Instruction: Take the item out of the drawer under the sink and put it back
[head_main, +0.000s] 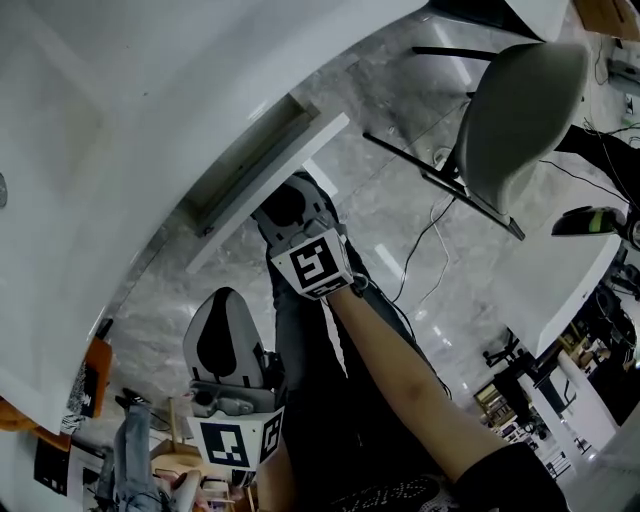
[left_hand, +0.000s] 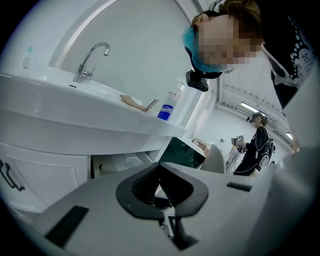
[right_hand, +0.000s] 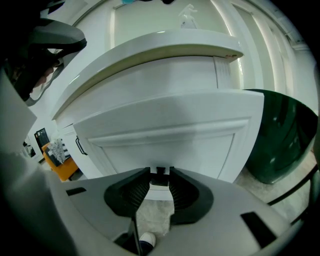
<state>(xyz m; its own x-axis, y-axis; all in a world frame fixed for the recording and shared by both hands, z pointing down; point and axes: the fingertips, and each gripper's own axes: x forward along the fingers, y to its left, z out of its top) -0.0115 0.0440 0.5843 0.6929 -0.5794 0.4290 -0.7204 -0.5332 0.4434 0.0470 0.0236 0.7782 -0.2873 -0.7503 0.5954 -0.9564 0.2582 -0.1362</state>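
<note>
Drawer handle (right_hand: 160, 170) — clamped at right gripper (right_hand: 160, 174) tips.

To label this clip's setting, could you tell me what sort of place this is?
Probably a bathroom vanity mock-up in a workspace: a faucet over a white basin counter, a drawer below, yet a chair and a standing person nearby.

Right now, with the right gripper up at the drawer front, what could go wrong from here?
1. The right gripper has its jaws on either side of the small dark drawer handle. Such a narrow hold could slip during a pull or push.
2. The left gripper is shut and empty, so it must open before it can take any item.
3. The green bin stands close beside the drawer front and might get knocked.
</note>
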